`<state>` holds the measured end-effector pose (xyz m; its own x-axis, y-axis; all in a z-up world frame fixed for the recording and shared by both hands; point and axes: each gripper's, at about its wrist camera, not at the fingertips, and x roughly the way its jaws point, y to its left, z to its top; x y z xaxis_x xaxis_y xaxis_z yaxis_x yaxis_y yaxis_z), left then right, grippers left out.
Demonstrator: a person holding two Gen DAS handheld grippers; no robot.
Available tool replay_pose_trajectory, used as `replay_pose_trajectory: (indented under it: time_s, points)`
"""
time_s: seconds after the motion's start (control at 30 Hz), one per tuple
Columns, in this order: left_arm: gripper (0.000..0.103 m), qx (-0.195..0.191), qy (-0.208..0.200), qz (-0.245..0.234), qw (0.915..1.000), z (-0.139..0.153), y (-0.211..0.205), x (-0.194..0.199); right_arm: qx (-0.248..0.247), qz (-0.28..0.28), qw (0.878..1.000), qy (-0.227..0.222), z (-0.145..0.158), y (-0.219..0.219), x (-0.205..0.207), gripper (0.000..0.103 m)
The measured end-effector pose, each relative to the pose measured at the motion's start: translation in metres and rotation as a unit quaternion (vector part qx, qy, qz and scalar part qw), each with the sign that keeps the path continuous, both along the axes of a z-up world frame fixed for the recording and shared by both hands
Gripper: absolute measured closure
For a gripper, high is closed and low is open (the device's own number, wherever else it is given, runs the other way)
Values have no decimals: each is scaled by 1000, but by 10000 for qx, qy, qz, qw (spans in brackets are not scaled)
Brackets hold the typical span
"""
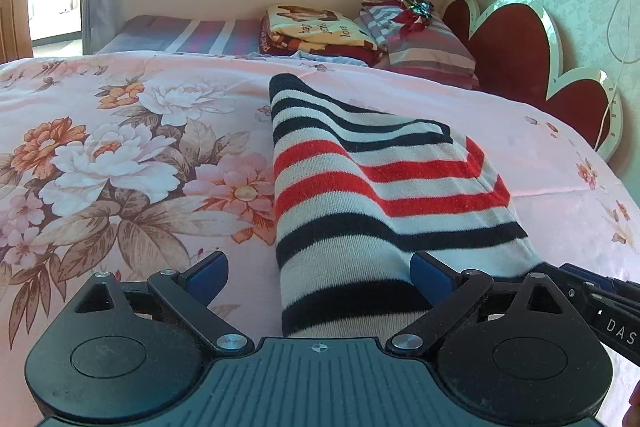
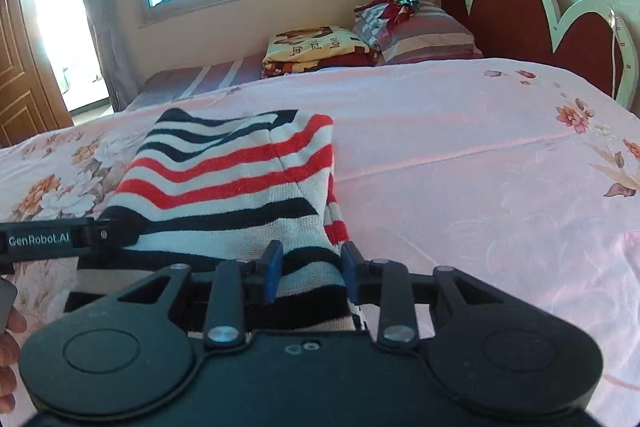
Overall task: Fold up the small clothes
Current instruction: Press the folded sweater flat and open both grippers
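Note:
A knitted garment point(image 1: 360, 187) with white, navy and red stripes lies partly raised on the pink floral bedspread point(image 1: 120, 147), running away from both cameras. My left gripper point(image 1: 320, 275) is open wide over its near end. The left pad stands clear of the cloth and the right pad touches it. In the right wrist view the same garment point(image 2: 240, 179) runs into my right gripper point(image 2: 312, 269), whose blue pads are shut on a bunched edge of it. The left gripper's finger point(image 2: 96, 233) reaches the garment's left side there. My right gripper's body point(image 1: 600, 303) shows at the left wrist view's right edge.
A folded yellow and red blanket point(image 1: 316, 31) and a striped pillow point(image 1: 424, 47) sit at the bed's far side. A red scalloped headboard point(image 1: 516, 55) stands to the right. A window lies beyond, a wooden door point(image 2: 24, 87) at the left. A hand point(image 2: 8, 347) shows at the lower left.

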<state>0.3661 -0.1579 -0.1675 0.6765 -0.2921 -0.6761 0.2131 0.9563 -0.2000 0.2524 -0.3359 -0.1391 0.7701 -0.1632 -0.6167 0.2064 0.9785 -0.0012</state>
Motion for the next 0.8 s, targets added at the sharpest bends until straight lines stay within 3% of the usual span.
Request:
replay_pose_trajectory:
  time_s: [0.13, 0.2, 0.27, 0.4, 0.57, 0.8]
  points:
    - [6, 148, 125, -181, 9996, -10, 4, -15, -165, -166, 9989, 411, -20, -1, -12, 80]
    - [6, 59, 311, -141, 9994, -18, 8, -16, 81, -329, 9985, 419, -29, -10, -15, 77]
    - [6, -58, 475, -73, 9988, -25, 11, -14, 146, -469, 9977, 471, -27, -8, -12, 76]
    - [1, 175, 407, -91, 9990, -31, 7, -19, 211, -659, 9953, 672, -23, -5, -11, 75]
    - [0, 309, 339, -131, 9989, -31, 5, -24, -24, -726, 9941, 800, -24, -2, -18, 60]
    - [0, 368, 399, -64, 9985, -31, 2, -22, 324, -606, 9941, 842, -28, -16, -13, 58]
